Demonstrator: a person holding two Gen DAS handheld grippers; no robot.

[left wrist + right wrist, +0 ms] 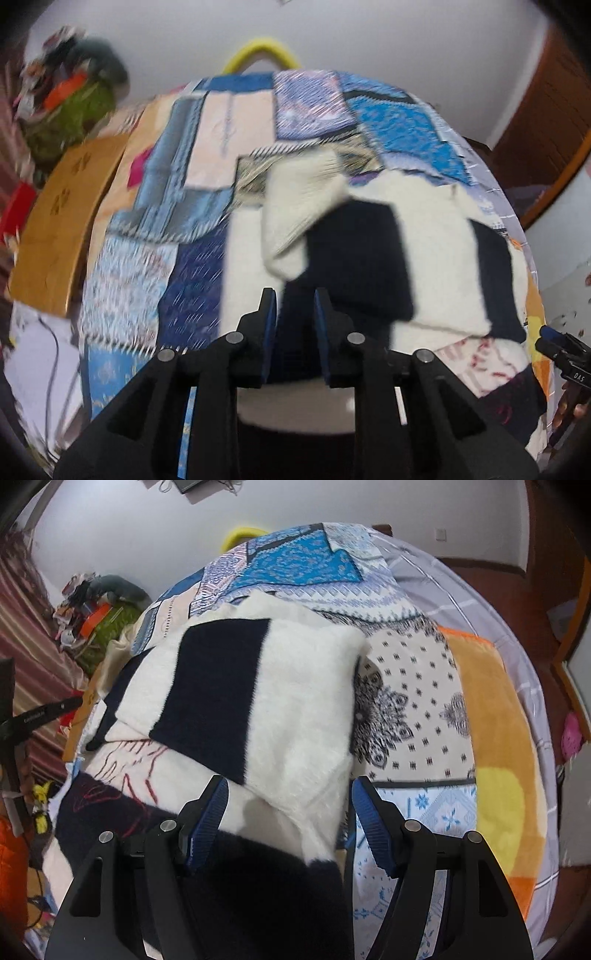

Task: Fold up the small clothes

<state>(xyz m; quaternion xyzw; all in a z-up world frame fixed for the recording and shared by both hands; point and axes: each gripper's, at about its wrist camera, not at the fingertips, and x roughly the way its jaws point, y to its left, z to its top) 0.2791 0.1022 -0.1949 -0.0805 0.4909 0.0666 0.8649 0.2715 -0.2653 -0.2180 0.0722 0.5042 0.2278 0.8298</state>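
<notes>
Left tool (295, 317): narrow, pads only a slim gap apart, pointed steeply down over a navy block of the sweater (436, 236). Dark cloth visible through the gap. Pinching it or merely hanging above it: cannot tell through the blur.

Just beyond the tips, a white ribbed sleeve (295, 206), thrown inward across the navy panel. Probably turned in to bring the loose limb onto the body and square off the outline.

Right tool (288, 805): wide, gripping nothing, jaws straddling the near corner of a folded-over white fluffy layer. Neither pad visibly pressing on the cloth. Likely parked there to steady that edge or to be ready for a pinch at the corner. Also seen at the right rim of the left wrist view, near the hem.

Sweater seen from the right wrist (303, 686): spread flat on the bed, white pile with navy blocks, one layer already doubled over toward the middle, red-stitched dark cloth beneath it at the near left. Partway through folding, by the look of it, not yet a compact packet.

Underneath, a patchwork bedspread (192, 192) in blues and creams. Off to the right, well clear of the work, an orange blanket (480, 701).

Thick pile and soft knit: probably springy, so apt to flop open unless pressed flat.
</notes>
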